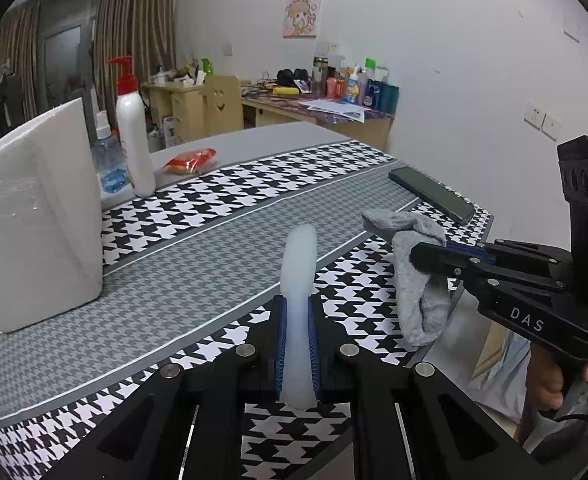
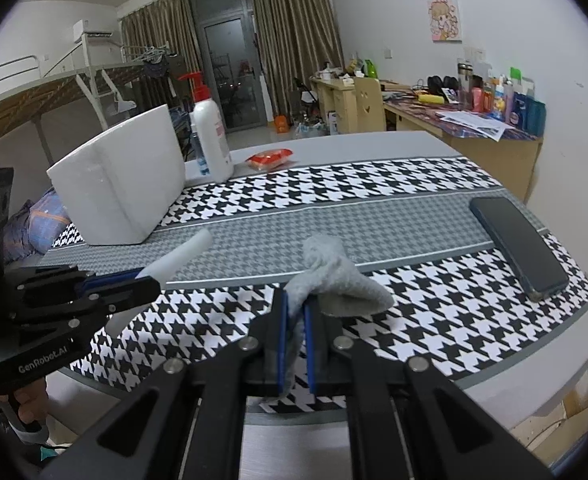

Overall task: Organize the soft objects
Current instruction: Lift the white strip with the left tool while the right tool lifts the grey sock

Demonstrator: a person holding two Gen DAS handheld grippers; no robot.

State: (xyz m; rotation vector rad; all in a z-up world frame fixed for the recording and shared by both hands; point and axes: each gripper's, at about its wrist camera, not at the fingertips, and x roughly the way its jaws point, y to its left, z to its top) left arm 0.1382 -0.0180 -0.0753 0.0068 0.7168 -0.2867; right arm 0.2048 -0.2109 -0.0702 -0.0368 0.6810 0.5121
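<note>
**Both grippers holding soft items above the table**

I am looking across the table point(image 2: 394, 148), where the white foam box point(image 2: 125, 184) is standing near its far left edge, with the pump bottle point(image 2: 211, 136) just beside it. The phone point(image 2: 518, 240) is lying by the right edge. My right gripper point(image 2: 296, 316) is clamping the grey sock point(image 2: 342, 276), which is drooping over the near edge. My left gripper point(image 1: 297, 320) is pinching the white foam strip point(image 1: 300, 272), its end jutting forward.
</note>
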